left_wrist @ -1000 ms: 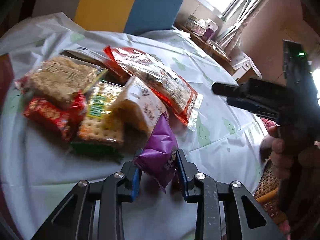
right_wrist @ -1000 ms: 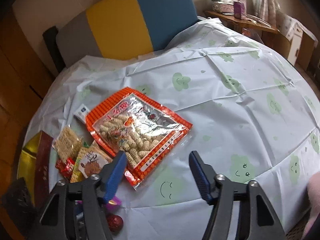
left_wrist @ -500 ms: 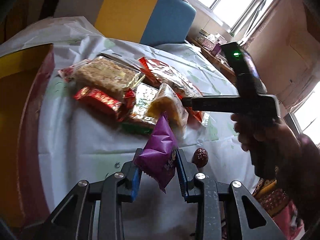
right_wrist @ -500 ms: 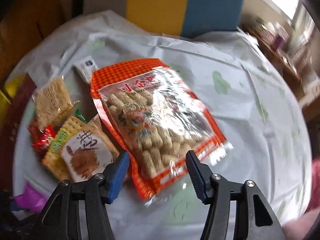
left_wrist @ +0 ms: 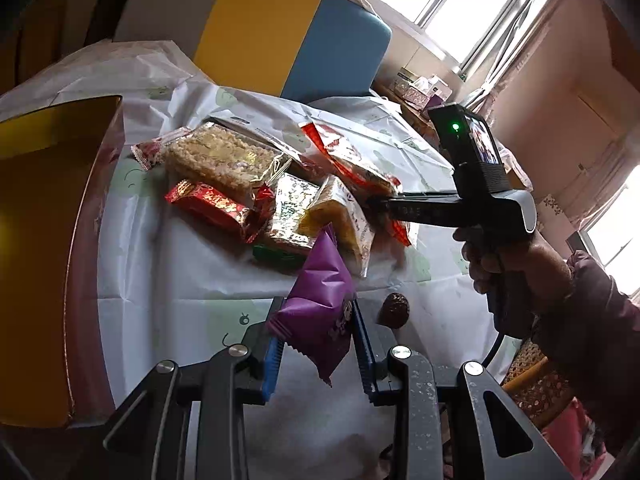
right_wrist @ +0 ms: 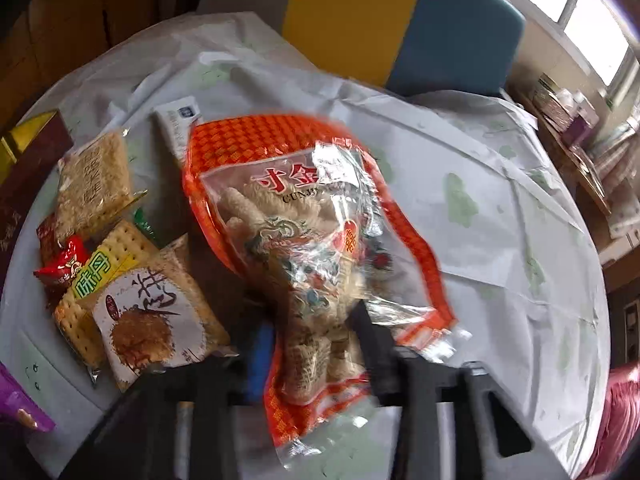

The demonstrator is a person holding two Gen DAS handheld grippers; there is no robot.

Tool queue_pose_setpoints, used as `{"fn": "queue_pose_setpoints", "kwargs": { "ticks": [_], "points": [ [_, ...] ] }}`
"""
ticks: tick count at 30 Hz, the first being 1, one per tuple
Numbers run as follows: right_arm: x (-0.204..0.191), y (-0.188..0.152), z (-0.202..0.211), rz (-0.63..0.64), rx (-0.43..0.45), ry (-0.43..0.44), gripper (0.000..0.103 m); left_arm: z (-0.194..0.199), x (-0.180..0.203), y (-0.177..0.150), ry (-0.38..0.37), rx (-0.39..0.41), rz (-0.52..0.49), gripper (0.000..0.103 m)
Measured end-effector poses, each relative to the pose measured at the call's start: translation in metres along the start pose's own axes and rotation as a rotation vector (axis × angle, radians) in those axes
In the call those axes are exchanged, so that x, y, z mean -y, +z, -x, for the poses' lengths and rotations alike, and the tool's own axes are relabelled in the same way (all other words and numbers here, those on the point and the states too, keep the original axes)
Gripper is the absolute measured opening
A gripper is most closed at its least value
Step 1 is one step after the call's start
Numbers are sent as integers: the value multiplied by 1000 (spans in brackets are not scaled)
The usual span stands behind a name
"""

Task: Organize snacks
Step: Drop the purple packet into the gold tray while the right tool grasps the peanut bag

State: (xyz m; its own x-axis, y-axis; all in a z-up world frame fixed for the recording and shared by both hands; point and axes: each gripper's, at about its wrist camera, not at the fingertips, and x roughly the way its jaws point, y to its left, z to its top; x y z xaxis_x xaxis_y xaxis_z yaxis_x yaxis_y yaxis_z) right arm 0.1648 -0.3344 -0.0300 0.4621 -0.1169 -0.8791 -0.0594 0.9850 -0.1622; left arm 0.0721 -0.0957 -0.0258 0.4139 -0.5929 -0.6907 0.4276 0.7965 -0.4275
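My left gripper (left_wrist: 316,354) is shut on a purple snack packet (left_wrist: 316,312) and holds it above the table. My right gripper (right_wrist: 312,340) is closed around the near end of a big orange bag of puffed sticks (right_wrist: 288,216), which bunches up between the fingers; the view is blurred. In the left wrist view the right gripper (left_wrist: 384,204) reaches into the snack pile. The pile holds a rice-cracker pack (left_wrist: 224,156), a red candy bar (left_wrist: 212,206), a soda-cracker pack (right_wrist: 100,276) and a white floss-cake pack (right_wrist: 148,316).
A gold and maroon box (left_wrist: 44,248) stands at the table's left edge. A brown foil chocolate (left_wrist: 394,308) lies near my left fingers. A white tablecloth (right_wrist: 500,240) with green faces covers the table. A yellow and blue chair back (left_wrist: 288,48) stands behind.
My right gripper moved down onto the orange bag and closed on its near end. My left gripper, still holding the purple packet, drew back towards the left; the box came into view.
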Motion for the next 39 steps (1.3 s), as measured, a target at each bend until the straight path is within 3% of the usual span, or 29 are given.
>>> {"fn": "queue_pose_setpoints", "kwargs": {
  "ticks": [7, 11, 14, 17, 19, 24, 32, 35, 39],
  "points": [
    [8, -6, 4, -63, -14, 36, 30, 31, -1, 8, -1, 61, 9, 32],
    [9, -9, 9, -94, -11, 48, 30, 64, -17, 18, 38, 126, 41, 32],
    [11, -10, 8, -117, -16, 49, 30, 86, -42, 27, 123, 170, 74, 32],
    [8, -8, 5, -123, -24, 42, 30, 99, -72, 37, 254, 186, 113, 33],
    [5, -8, 0, -121, -24, 38, 30, 100, -96, 46, 354, 182, 144, 33],
    [0, -11, 1, -100, -27, 23, 30, 87, -135, 64, 451, 162, 191, 33],
    [-2, -13, 0, -85, -29, 20, 30, 50, -156, 87, 521, 122, 210, 39],
    [-1, -12, -1, -86, -29, 23, 30, 54, -145, 82, 525, 152, 196, 51],
    [-1, -11, -2, -90, -26, 19, 30, 68, -125, 67, 531, 194, 169, 53]
  ]
}}
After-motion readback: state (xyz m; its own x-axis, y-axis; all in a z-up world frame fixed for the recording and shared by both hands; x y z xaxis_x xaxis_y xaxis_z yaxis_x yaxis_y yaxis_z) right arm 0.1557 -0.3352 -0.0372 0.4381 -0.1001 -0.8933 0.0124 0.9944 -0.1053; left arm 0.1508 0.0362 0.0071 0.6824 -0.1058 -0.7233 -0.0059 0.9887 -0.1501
